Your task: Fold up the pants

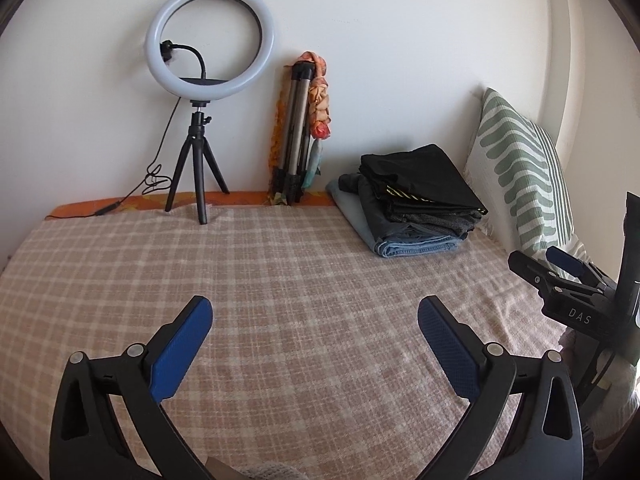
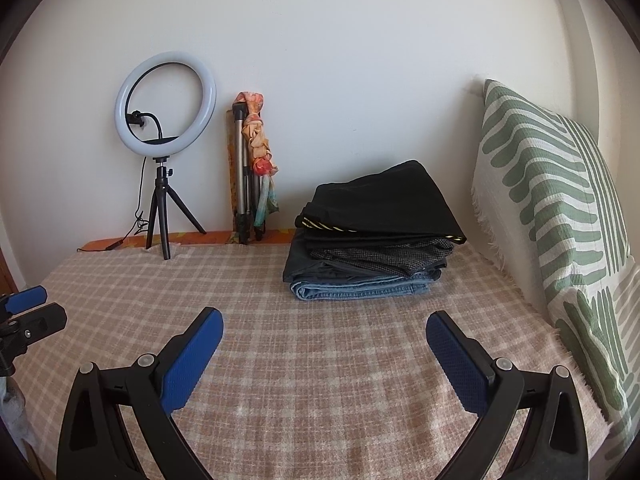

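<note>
A stack of folded pants [image 1: 412, 204] lies at the far right of the bed, black pair on top, grey ones under it, blue jeans at the bottom; it also shows in the right wrist view [image 2: 372, 240]. My left gripper [image 1: 316, 320] is open and empty, held above the checked bedspread [image 1: 280, 272], well short of the stack. My right gripper [image 2: 324, 330] is open and empty, also short of the stack. The right gripper also shows at the right edge of the left wrist view [image 1: 560, 276]. The left gripper's fingers [image 2: 28, 298] show at the left edge of the right wrist view.
A ring light on a small tripod [image 1: 208, 92] stands at the back left by the wall. A folded tripod with a cloth tied on it [image 1: 300, 128] leans against the wall. A green-and-white pillow [image 2: 560, 220] stands along the right side.
</note>
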The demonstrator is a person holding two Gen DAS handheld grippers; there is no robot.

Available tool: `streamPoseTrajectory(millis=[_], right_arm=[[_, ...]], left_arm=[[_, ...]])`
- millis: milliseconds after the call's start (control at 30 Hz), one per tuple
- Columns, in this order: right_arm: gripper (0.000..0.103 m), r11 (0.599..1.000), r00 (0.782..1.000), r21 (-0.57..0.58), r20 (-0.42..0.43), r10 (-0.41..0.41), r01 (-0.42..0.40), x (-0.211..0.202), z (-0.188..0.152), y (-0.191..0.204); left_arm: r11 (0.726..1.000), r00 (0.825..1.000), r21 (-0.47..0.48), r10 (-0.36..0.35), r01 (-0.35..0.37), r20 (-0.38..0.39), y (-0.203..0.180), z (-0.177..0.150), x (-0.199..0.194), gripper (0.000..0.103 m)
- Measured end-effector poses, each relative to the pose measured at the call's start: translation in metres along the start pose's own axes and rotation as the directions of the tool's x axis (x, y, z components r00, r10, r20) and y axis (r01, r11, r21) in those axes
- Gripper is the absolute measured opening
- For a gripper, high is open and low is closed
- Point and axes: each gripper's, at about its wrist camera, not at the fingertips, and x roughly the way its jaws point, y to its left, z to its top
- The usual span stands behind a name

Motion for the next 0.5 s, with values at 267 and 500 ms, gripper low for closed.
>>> streamPoseTrajectory(millis=[267,500], right_arm=[[0.103,1.000,1.000,-0.002,-0.004,0.004,-0.004,0.0006,-0.0001,-0.0007],[0.103,1.000,1.000,-0.002,-0.011,0.002,-0.002,0.0010,-0.0016,-0.0019]], left_arm=[[1.000,0.999,0.019,-0.003,0.003,-0.034,-0.0039,-0.0021,0.0041,0.102],[1.000,0.999,0.025,-0.007,0.009,-0.048,-0.0043,-0.0034,0.0061,0.102]])
